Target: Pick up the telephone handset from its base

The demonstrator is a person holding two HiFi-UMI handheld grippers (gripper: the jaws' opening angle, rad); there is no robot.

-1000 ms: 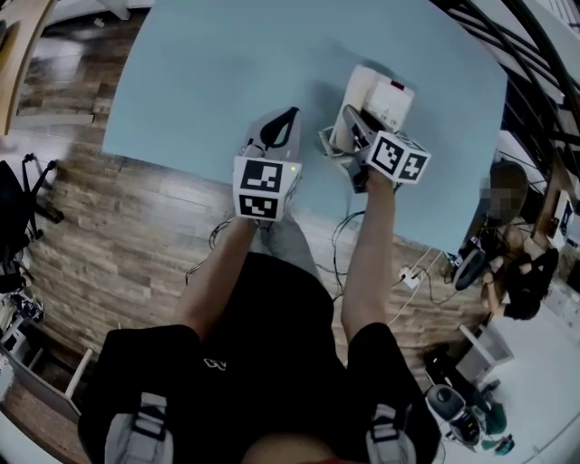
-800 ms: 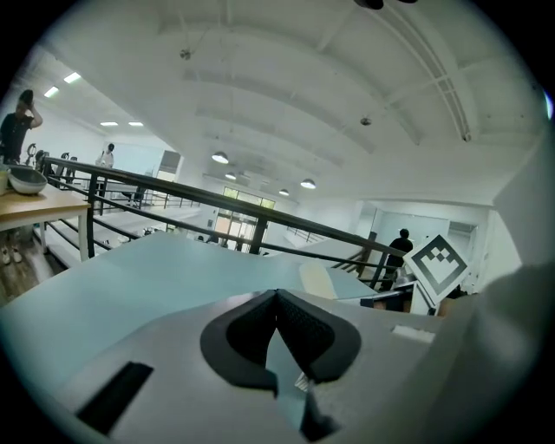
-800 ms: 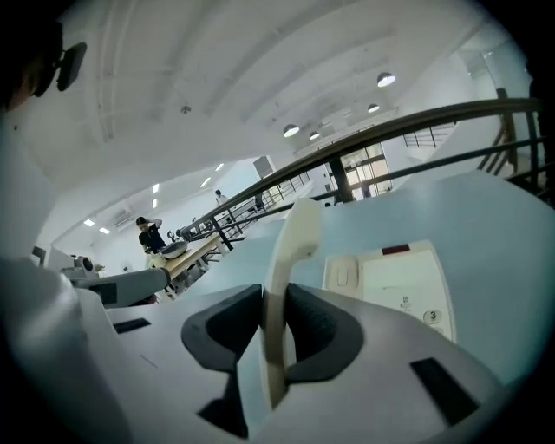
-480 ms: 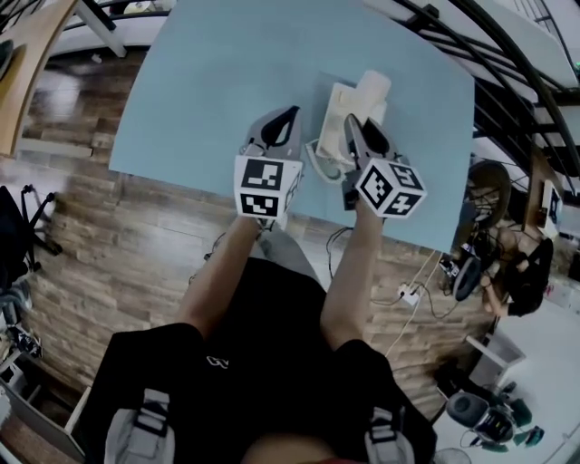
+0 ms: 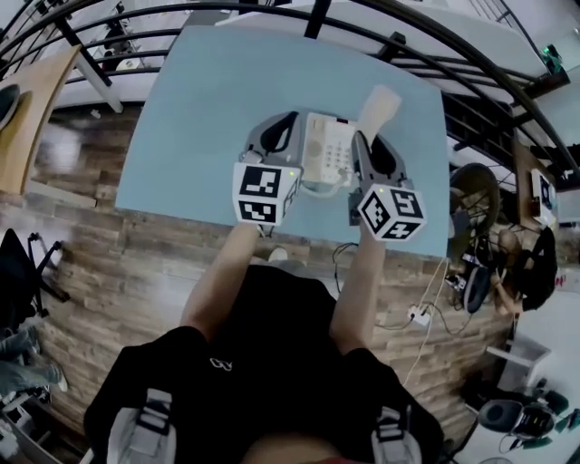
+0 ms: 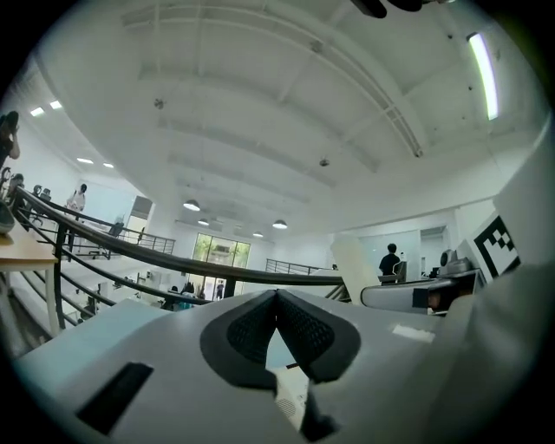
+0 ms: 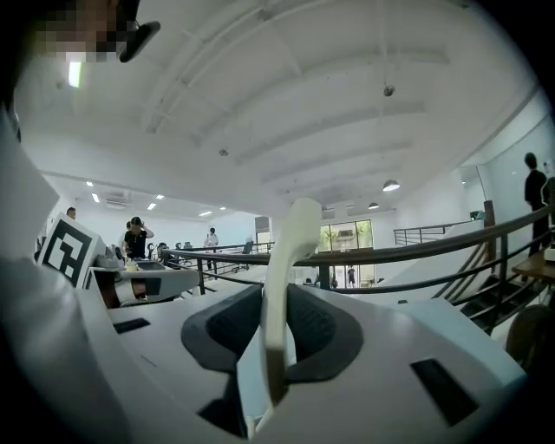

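The cream handset (image 5: 379, 104) sticks out past my right gripper (image 5: 372, 139), which is shut on it. In the right gripper view the handset (image 7: 286, 251) stands upright, pinched between the dark pads of the right gripper (image 7: 279, 293). The phone base (image 5: 326, 149), keypad up, shows between the two grippers over the light blue table (image 5: 208, 91); I cannot tell whether it rests on the table. My left gripper (image 5: 290, 118) is just left of the base. In its own view the left gripper (image 6: 277, 295) has its tips touching, with a white perforated piece (image 6: 290, 403) below them.
Dark curved railings (image 5: 272, 14) run behind the table's far edge. Wooden floor (image 5: 91, 227) lies left of and below the table. Cables and a power strip (image 5: 417, 317) lie on the floor at the right. Chairs and equipment (image 5: 471, 195) stand beyond the table's right edge.
Both grippers have risen and now point level. The handset has come away from the base with the right gripper and now sticks out beyond the base.
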